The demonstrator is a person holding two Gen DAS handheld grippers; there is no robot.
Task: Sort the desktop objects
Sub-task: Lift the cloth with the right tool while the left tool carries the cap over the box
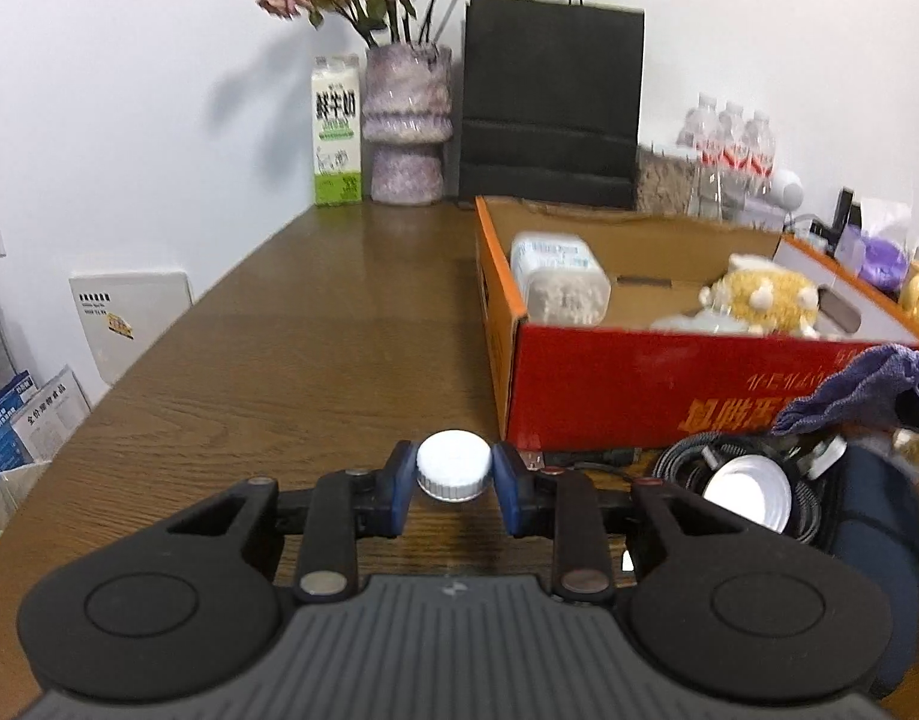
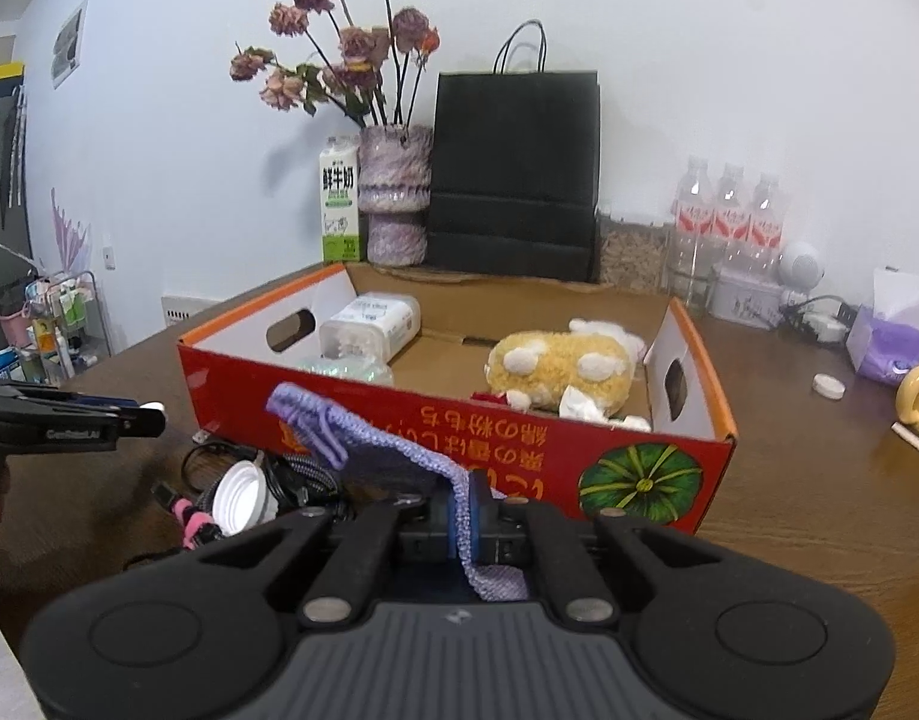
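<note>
Now the left gripper point(image 1: 453, 468) pinches a white bottle cap point(image 1: 453, 463) just above the wooden table point(image 1: 279, 360), the red cardboard box point(image 1: 639, 384) lying ahead to its right; the right gripper point(image 2: 466, 510) clamps a purple knitted cloth point(image 2: 363, 438) directly before that box's near wall.

Dark brown wood-grain table point(image 1: 315, 324): bears open red cardboard box point(image 2: 519, 438), green-and-white milk carton point(image 1: 337, 132), mottled purple vase point(image 1: 407, 126), black paper bag point(image 1: 552, 102), clear water bottles point(image 2: 729, 216), small white cap point(image 2: 828, 386), tangled black cables point(image 2: 291, 483).
</note>
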